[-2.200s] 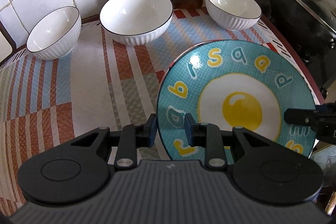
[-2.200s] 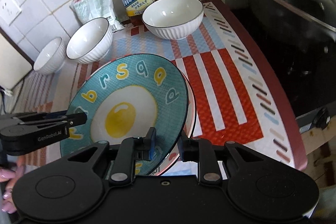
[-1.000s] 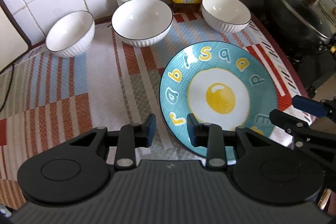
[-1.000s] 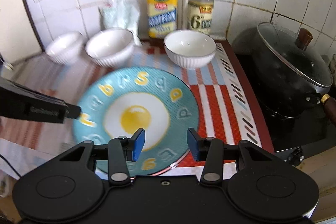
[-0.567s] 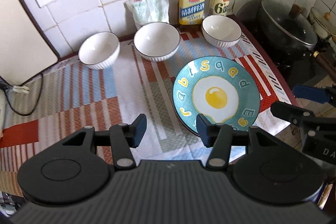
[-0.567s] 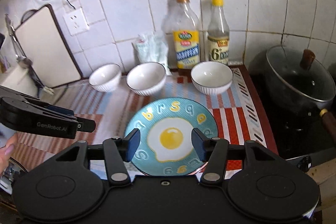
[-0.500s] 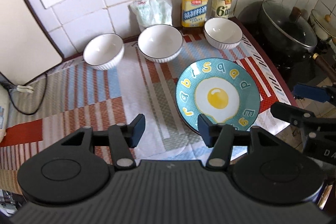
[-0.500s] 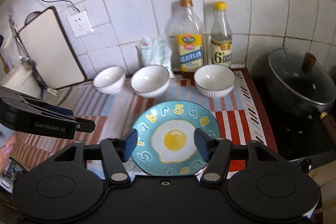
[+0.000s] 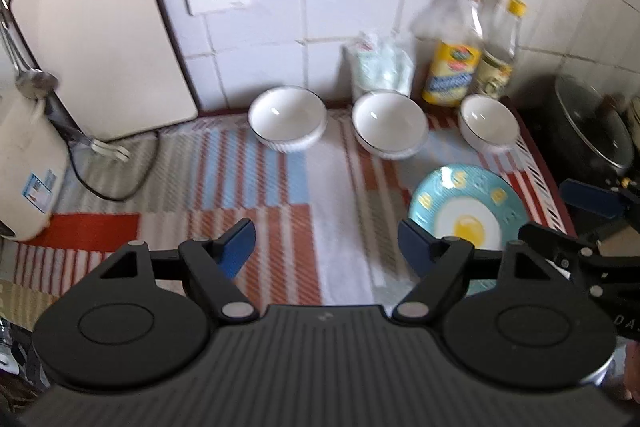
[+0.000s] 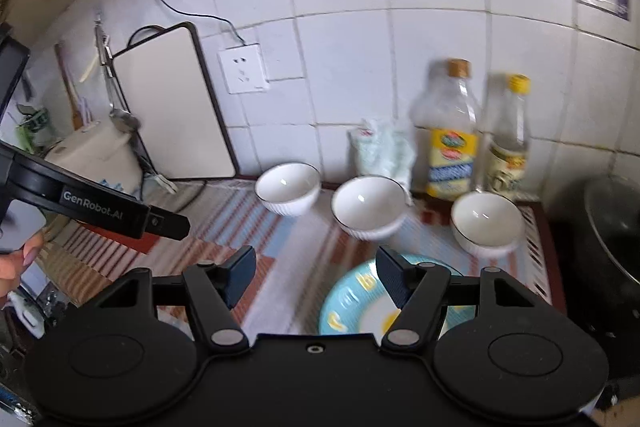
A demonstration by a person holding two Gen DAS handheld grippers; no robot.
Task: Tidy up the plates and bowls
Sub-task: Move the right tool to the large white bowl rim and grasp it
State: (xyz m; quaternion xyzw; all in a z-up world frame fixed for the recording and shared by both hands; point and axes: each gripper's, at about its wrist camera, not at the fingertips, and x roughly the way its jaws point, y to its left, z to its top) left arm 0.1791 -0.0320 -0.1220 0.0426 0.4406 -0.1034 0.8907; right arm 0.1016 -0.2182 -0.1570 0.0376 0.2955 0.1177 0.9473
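A blue plate with a fried-egg picture (image 9: pixel 468 205) lies on the striped mat at the right; it also shows in the right wrist view (image 10: pixel 360 301), partly behind my right finger. Three white bowls stand in a row near the wall: left (image 9: pixel 286 119), middle (image 9: pixel 390 125), right (image 9: pixel 488 123); they also show in the right wrist view as left (image 10: pixel 288 189), middle (image 10: pixel 368 207) and right (image 10: pixel 486 223). My left gripper (image 9: pixel 326 243) is open and empty, high above the mat. My right gripper (image 10: pixel 316 275) is open and empty, raised back from the plate.
Two bottles (image 9: pixel 456 67) and a plastic bag (image 9: pixel 382 61) stand at the tiled wall. A black lidded pot (image 9: pixel 592 131) sits at the right. A cutting board (image 9: pixel 96 39) leans at the left beside a white appliance (image 9: pixel 24 167) with a cord.
Both grippers let go of the blue plate, which now lies on the mat. Both have pulled up and back and opened wider; the views have swung left.
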